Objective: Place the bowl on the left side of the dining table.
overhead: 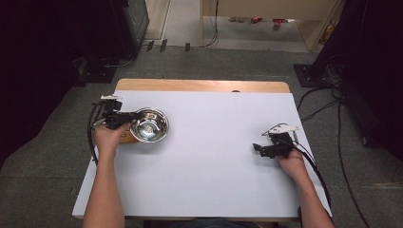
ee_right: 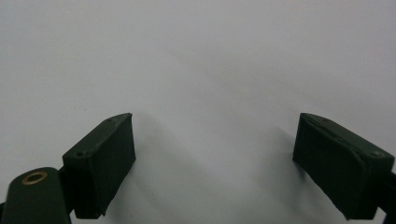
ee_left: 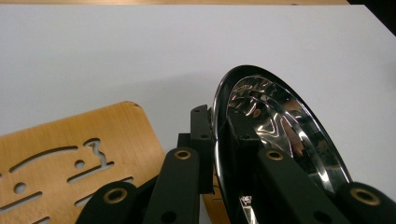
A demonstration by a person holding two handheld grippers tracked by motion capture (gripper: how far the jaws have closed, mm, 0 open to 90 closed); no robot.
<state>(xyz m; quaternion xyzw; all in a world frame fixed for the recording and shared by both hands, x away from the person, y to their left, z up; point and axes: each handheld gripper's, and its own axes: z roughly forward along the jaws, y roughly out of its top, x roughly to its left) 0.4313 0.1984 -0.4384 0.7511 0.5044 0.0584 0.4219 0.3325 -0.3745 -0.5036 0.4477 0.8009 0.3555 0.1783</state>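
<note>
- Far left of the table (overhead: 209,190), white top with a wooden strip along the far edge: the person's left hand (overhead: 108,138) holds the left gripper (overhead: 124,119), its cable looping off the table's left side.
- Left gripper's jaws are clamped on the near-left rim of a shiny metal bowl (overhead: 149,125) — in the left gripper view one jaw sits outside the wall, the other inside, the thin rim pinched between them.
- In that view the bowl (ee_left: 275,126) stands tilted on edge relative to the camera, its polished inside reflecting the jaw.
- Just beneath and left of the bowl lies a flat wooden board (ee_left: 70,154) with cut-out slots and holes; from the high view a brown corner of it (overhead: 127,137) peeks out by the left hand.
- Whether the bowl rests on the board or hangs just above it — cannot tell.
- Middle of the table: bare white surface.
- Right side, well apart from the bowl: the right hand (overhead: 291,161) holds the right gripper (overhead: 257,148) low over the table, pointing left.
- Its jaws stand wide, nothing between them, white tabletop beyond.
</note>
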